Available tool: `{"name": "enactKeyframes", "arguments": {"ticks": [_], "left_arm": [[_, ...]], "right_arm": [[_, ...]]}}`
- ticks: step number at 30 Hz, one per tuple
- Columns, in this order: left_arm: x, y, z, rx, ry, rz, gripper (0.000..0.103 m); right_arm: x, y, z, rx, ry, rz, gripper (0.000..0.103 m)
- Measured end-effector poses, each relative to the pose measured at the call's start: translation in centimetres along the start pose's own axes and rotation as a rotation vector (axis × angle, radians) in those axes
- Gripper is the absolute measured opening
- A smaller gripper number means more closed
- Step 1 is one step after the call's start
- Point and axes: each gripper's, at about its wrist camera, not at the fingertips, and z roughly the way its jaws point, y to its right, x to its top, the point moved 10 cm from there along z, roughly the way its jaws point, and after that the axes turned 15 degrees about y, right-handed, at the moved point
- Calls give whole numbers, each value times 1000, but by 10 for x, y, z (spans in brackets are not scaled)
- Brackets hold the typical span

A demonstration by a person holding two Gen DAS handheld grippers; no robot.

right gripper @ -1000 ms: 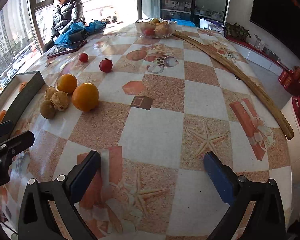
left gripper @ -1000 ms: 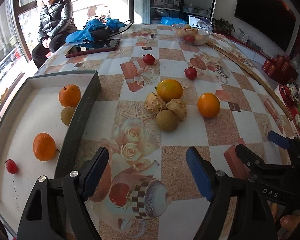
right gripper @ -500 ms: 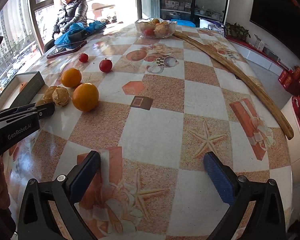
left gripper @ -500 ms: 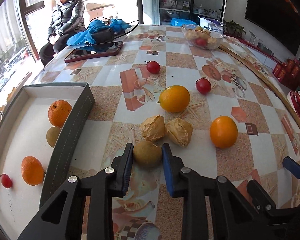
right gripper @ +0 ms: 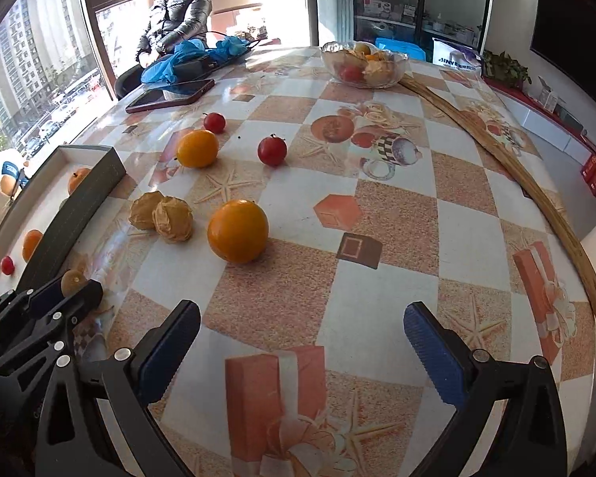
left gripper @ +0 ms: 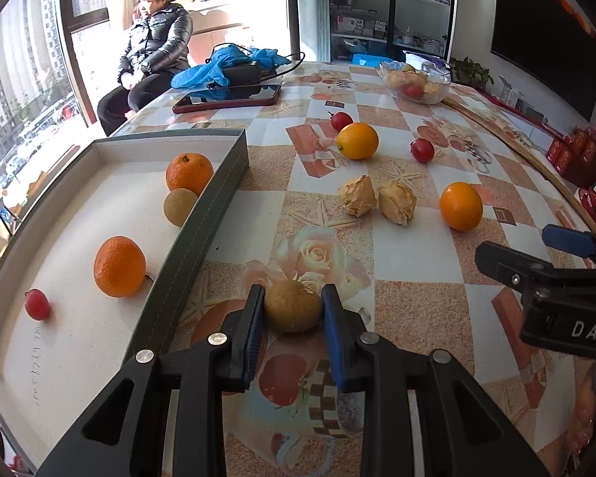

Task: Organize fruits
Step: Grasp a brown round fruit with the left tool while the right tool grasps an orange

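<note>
Both wrist cameras are looking low across the table (left gripper: 417, 274) toward the windows — the left one sitting close beside the tray (left gripper: 202, 214), the right one further right — both sharing the scattered fruit.

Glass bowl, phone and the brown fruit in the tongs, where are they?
glass bowl (right gripper: 363, 75), right wrist view, front wall.
phone (left gripper: 226, 97), left wrist view, middle of its dark screen.
brown fruit (left gripper: 293, 306), left wrist view, middle of its skin.
</note>
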Motion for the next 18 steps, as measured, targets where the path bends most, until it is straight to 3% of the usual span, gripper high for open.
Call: {"name": "enactKeyframes", "arguments": {"ticks": [5, 10, 18], "left_arm": [[-4, -3, -5, 12, 25, -8, 31], [-4, -4, -4, 5, 36, -18, 31], [-2, -5, -1, -1, 39, -35, 31]], "right_arm": [[35, -43, 1, 58, 70, -156, 103], [45, -79, 16, 101, 72, -330, 101], [38, -32, 32, 60, 26, -158, 101]]}}
